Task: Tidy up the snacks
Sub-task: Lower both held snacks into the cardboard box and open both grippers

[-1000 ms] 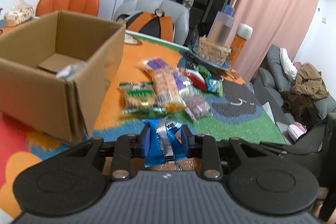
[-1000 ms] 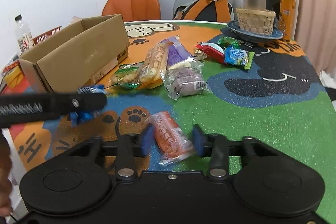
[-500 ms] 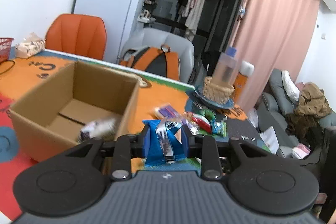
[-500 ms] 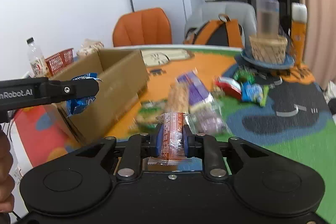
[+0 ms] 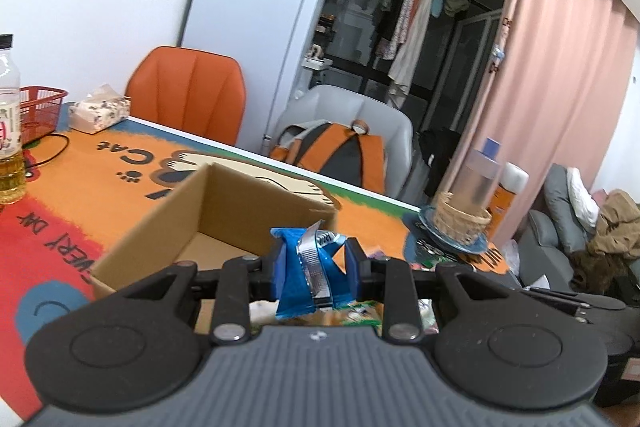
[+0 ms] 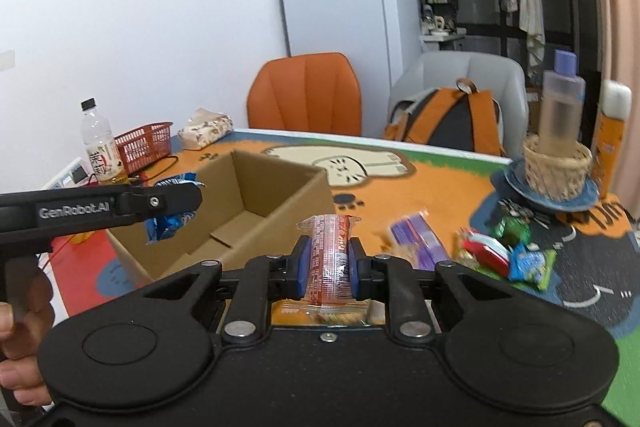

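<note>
Cardboard box (image 6: 256, 211) sits on the table (image 6: 440, 187), loose snacks (image 6: 500, 251) right of it.

blue packet (image 5: 308, 269): crinkled foil, silver seam, upright, pinched between blue pads above box edge | red packet (image 6: 331, 259): slim clear-and-red wrapper, upright, pinched between pads | box (image 6: 256, 195): brown cardboard, open top, on mat | loose snacks (image 6: 500, 251): purple, red, green, blue packets scattered right of box

Left tool (image 5: 316, 269) tilted slightly downward, its blue pads clamped on a blue packet (image 5: 305, 277), right tool (image 6: 329, 267) tilted slightly downward, pads pressed tight on a red-and-clear packet (image 6: 330, 261), a hand (image 6: 22, 331) gripping the left tool's handle at the frame's left edge.
</note>
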`<state>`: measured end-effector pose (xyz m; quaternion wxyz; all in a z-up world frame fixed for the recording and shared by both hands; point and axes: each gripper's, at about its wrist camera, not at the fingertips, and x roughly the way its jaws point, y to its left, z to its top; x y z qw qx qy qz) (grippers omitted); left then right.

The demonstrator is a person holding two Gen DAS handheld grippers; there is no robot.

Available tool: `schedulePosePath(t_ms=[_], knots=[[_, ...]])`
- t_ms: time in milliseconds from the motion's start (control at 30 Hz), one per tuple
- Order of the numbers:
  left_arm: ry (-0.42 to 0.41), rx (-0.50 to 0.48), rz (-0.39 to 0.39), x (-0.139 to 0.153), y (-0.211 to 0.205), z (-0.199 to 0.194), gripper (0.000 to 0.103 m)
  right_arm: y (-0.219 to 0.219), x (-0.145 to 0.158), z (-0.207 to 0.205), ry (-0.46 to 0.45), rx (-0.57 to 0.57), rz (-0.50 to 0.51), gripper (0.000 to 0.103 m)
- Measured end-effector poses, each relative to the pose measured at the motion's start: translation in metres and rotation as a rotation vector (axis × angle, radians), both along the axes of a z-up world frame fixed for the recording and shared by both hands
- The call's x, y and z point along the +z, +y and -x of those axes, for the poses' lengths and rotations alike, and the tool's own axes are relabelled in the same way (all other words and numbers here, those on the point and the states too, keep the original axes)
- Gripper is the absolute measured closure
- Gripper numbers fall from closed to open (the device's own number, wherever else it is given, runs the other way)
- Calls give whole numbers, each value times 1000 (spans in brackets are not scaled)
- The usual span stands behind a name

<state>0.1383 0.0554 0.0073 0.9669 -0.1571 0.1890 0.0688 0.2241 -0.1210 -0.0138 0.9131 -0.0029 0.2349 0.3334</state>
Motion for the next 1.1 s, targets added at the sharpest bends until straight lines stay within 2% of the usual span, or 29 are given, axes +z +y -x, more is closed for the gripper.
schedulePosePath(t_ms=[433, 633, 700, 767, 900, 967, 1100], knots=[[-1, 95, 28, 1, 57, -13, 74, 46, 11, -9, -31, 47, 21, 83], [19, 108, 14, -2, 60, -22, 70, 64, 13, -16, -25, 70, 17, 83], [26, 119, 22, -2, 62, -21, 63, 68, 14, -18, -21, 75, 10, 83], [25, 130, 34, -3, 66, -18, 50, 71, 14, -19, -20, 82, 1, 82], [26, 158, 25, -3, 68, -10, 40, 76, 13, -18, -24, 102, -13, 80], [28, 164, 30, -3, 68, -5, 31, 76, 13, -15, -23, 105, -16, 76], [29, 170, 25, -2, 64, 3, 24, 70, 11, -11, -11, 102, -31, 73]])
